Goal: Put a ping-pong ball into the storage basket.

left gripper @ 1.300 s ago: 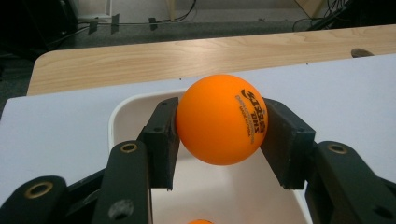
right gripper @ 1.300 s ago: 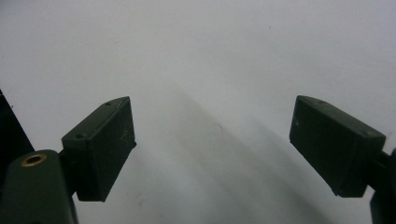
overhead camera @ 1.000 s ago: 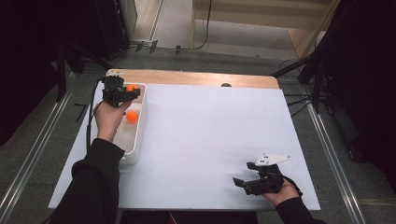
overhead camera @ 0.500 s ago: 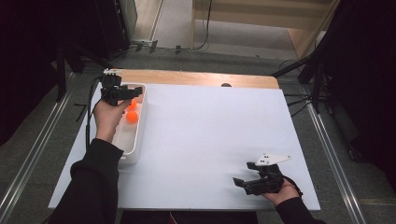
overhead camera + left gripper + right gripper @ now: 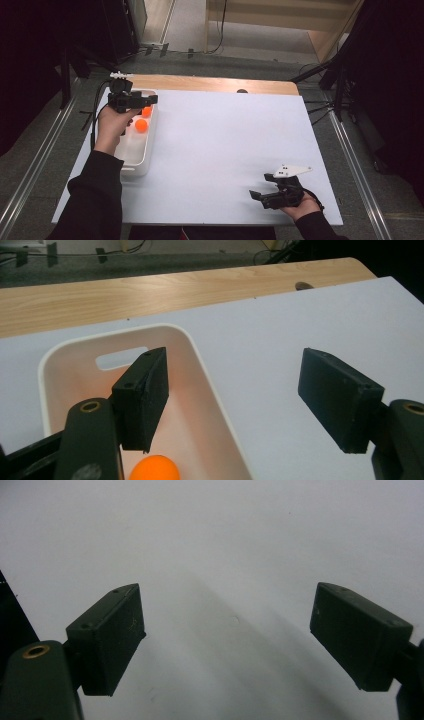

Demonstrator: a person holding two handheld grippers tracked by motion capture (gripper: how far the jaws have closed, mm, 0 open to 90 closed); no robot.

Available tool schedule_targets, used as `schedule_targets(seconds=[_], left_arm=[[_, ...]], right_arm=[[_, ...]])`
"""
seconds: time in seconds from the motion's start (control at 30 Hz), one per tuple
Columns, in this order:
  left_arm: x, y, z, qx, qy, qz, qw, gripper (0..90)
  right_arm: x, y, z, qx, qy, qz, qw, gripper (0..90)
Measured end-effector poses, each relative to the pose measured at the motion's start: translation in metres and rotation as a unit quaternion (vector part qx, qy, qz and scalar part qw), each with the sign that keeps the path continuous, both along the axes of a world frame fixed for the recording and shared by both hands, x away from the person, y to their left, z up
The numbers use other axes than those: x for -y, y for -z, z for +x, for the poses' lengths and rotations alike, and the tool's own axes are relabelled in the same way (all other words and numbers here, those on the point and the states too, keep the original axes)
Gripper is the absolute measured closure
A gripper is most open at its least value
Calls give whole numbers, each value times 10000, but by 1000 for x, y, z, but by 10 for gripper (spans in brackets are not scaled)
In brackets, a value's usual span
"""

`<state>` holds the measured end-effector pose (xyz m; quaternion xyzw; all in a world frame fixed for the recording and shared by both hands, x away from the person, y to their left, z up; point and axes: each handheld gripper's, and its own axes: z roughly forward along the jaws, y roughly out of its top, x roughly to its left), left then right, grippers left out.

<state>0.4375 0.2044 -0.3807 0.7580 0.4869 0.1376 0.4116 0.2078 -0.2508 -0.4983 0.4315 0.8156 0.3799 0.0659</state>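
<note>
Left gripper (image 5: 142, 100) hangs over the far end of the white bin (image 5: 150, 131) at the table's left edge, jaws spread and just been opening, nothing between them. In the left gripper view 1 pad (image 5: 142, 397) sits over the bin interior, the other over the white table (image 5: 225, 145) outside the bin wall. 2 orange balls (image 5: 141, 125) lie in the bin; the second one (image 5: 146, 112) sits just below the gripper body, partly hidden by it. 1 ball (image 5: 155, 470) shows at the bottom edge of the left gripper view, below the jaws, untouched. Right gripper (image 5: 262, 186) rests near the table's front right corner, well apart from the bin, jaws wide and empty over bare table. Handling call: the balls look like ping-pong type, so light, hollow, smooth and prone to roll or squirt out of a pinch. Grab across the widest part, pads centred on opposite sides, gentle squeeze; an off-centre pinch will likely pop it loose. The bin wall is close, so come down from above with 1 pad clear of the rim. The bin is rigid plastic, probably light enough to slide if knocked.
</note>
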Motion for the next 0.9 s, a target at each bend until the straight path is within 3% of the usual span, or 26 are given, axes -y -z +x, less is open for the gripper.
schedule_targets(seconds=[0.13,0.27,0.6,0.9], left_arm=[[1,-3,-4,-119,223,-156,9996,274],[4,-5,-9,-136,452,-131,9988,254],[7,-9,-21,-236,864,-301,9955,254],[14,-10,-33,-217,1149,-162,9930,254]], right_arm=[[0,0,0,-2,6,13,10000,128],[0,0,0,-7,4,10,10000,128],[0,-1,-1,-22,16,14,10000,128],[1,-1,-1,-25,22,30,10000,128]])
